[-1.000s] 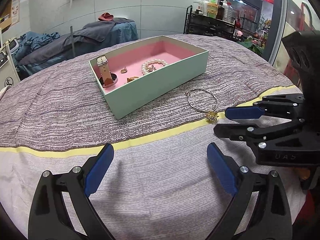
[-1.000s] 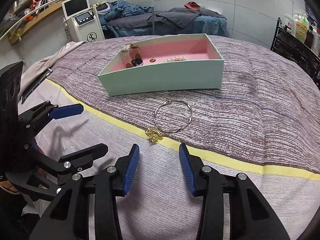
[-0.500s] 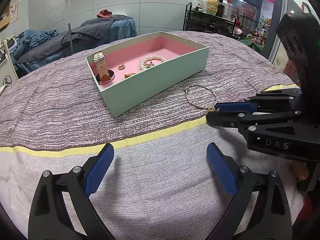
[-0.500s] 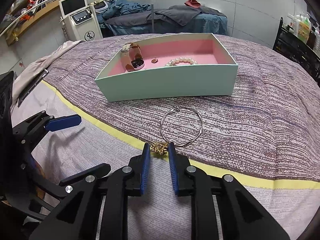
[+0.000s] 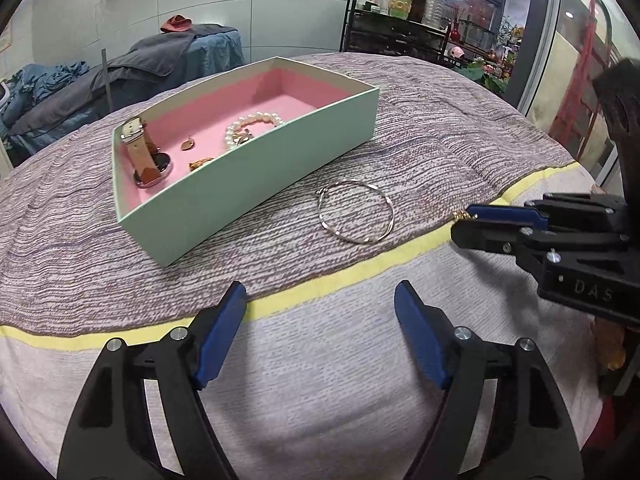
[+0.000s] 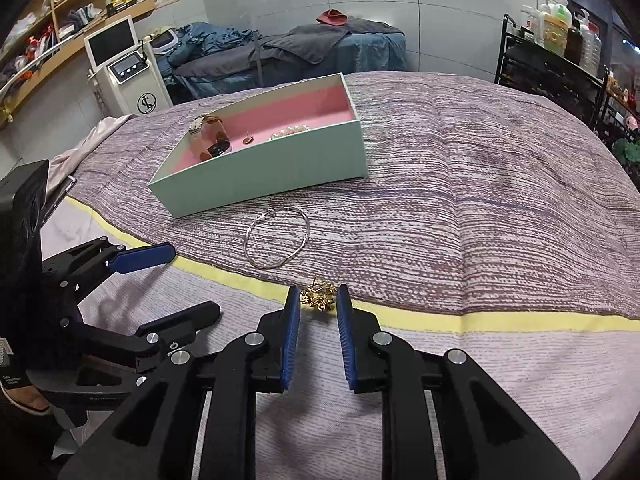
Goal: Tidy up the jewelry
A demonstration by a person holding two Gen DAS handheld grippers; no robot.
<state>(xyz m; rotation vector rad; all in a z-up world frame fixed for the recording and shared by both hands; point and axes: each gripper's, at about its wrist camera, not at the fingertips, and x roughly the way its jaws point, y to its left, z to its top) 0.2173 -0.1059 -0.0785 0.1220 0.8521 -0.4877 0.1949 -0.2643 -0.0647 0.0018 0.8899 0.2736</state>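
A mint box point(image 5: 256, 184) with a pink lining sits on the striped bedspread; it also shows in the right wrist view point(image 6: 280, 176). It holds a watch point(image 5: 140, 148), a pearl bracelet point(image 5: 248, 126) and small gold pieces. A silver bangle point(image 5: 354, 212) point(image 6: 276, 238) lies on the cloth in front of the box. My right gripper point(image 6: 318, 300) is shut on a small gold ornament point(image 6: 319, 299) and holds it just above the yellow stripe; in the left wrist view it point(image 5: 466, 220) is at the right. My left gripper point(image 5: 320, 336) is open and empty over the pale cloth.
The bedspread point(image 6: 480, 200) has a yellow stripe point(image 5: 340, 276) across it. Behind are a massage bed with dark blankets point(image 6: 320, 40), a white machine point(image 6: 124, 68) at the left, and a black shelf of bottles point(image 5: 400, 28) at the right.
My right gripper closed on the gold ornament next to the bangle and drew it back and up, away from the bangle. My left gripper stayed open; the view shifted slightly.
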